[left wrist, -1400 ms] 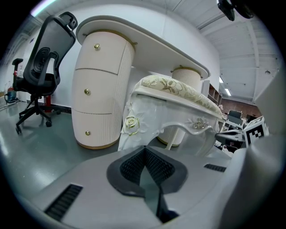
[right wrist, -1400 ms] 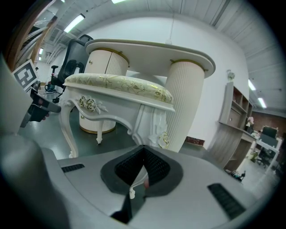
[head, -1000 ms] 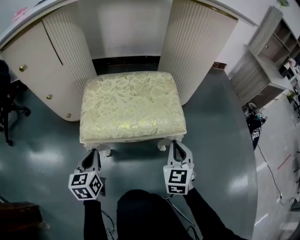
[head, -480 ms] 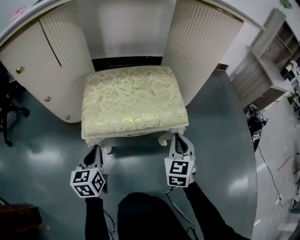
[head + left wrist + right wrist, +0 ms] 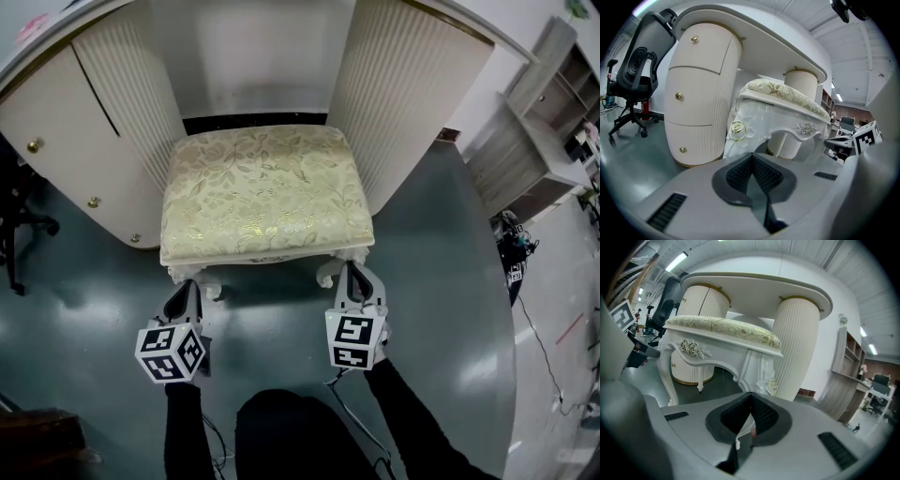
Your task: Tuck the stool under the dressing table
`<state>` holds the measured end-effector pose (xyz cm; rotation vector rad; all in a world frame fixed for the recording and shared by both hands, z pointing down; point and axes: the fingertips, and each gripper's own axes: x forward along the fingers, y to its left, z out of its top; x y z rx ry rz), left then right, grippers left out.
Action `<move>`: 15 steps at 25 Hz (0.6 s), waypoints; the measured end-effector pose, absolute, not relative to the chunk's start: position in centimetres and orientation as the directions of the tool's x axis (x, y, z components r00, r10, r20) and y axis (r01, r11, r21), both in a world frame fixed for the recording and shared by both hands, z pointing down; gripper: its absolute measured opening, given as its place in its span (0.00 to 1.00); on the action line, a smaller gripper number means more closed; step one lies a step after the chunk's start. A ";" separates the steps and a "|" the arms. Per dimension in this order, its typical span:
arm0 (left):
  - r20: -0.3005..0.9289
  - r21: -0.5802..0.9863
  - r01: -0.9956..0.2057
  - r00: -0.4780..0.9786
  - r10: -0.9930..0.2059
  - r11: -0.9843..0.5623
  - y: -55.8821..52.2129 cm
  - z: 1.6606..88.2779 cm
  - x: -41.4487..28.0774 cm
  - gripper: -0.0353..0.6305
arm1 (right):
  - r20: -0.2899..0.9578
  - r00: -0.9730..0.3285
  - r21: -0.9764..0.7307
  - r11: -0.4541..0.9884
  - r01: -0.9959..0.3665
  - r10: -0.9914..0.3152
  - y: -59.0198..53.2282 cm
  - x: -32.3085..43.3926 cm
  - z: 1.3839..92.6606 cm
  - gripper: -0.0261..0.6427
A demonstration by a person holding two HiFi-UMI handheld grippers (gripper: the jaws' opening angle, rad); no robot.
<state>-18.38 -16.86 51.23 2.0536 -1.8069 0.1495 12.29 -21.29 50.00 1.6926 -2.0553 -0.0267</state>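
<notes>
The stool (image 5: 265, 192) has a gold floral cushion and white carved legs. It stands partly in the opening between the dressing table's two fluted pedestals (image 5: 412, 84), with its front half sticking out. My left gripper (image 5: 185, 292) is shut with nothing held, its tips at the stool's front-left leg (image 5: 737, 130). On the other side, my right gripper (image 5: 354, 279) is also shut and empty, its tips against the front-right leg (image 5: 771, 383). Both legs carry a carved rose. The stool's back legs are hidden under the cushion.
A black office chair (image 5: 635, 70) stands left of the drawer pedestal (image 5: 66, 150). A grey wooden shelf unit (image 5: 534, 122) is at the right, with cables (image 5: 539, 347) on the glossy grey floor. A brown object (image 5: 37, 441) sits bottom left.
The stool has slid a little farther into the opening under the table. Both grippers moved forward with it and stayed shut.
</notes>
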 end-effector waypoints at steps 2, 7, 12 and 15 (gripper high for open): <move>0.336 0.218 -0.972 0.157 -0.928 -0.086 -17.0 51.3 -18.4 0.07 | 0.340 -0.125 0.309 0.236 -0.921 -0.932 -21.4 12.3 50.1 0.05; 0.337 0.215 -0.973 0.153 -0.929 -0.082 -17.4 51.7 -18.4 0.06 | 0.334 -0.125 0.313 0.235 -0.920 -0.934 -21.8 12.2 50.5 0.05; 0.342 0.206 -0.977 0.128 -0.931 -0.059 -17.3 52.0 -18.2 0.06 | 0.338 -0.124 0.293 0.230 -0.928 -0.933 -22.0 12.4 50.8 0.05; 0.350 0.207 -0.977 0.128 -0.928 -0.056 -16.7 51.8 -17.8 0.07 | 0.352 -0.148 0.243 0.243 -0.939 -0.924 -21.4 12.4 50.7 0.05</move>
